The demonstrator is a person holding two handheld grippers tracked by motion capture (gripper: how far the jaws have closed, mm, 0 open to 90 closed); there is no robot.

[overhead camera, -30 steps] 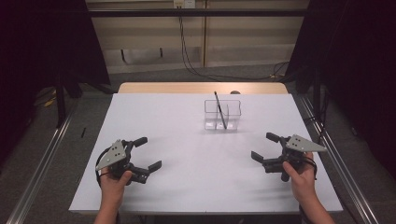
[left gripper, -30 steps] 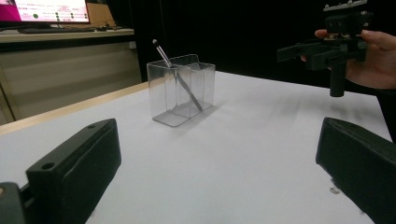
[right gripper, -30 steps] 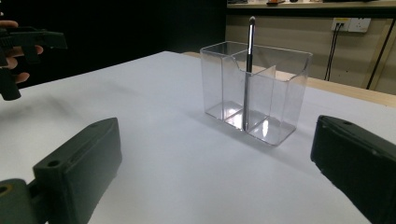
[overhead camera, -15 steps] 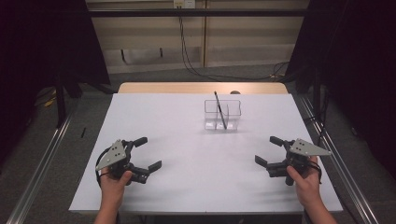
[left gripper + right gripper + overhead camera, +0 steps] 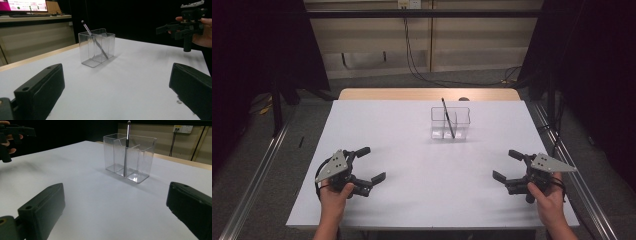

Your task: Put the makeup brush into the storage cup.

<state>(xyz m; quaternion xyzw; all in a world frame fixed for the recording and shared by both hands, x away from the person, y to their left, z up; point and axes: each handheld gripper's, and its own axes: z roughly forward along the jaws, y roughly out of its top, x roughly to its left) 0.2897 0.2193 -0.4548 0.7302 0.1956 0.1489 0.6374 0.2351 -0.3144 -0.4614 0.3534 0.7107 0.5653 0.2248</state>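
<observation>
Both grippers, left (image 5: 371, 164) and right (image 5: 507, 165), hover near the desk's (image 5: 412, 145) front corners, jaws wide and empty. The pen (image 5: 448, 117) leans in the holder (image 5: 450, 123) toward the back edge. Best approach from above, pinching the pen's exposed top.

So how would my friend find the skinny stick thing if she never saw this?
Look at the white table, toward its far edge, right of the middle. A clear box with dividers stands there, and the pen leans inside it, tip poking over the rim. It is the one thin dark thing in see-through plastic.
</observation>
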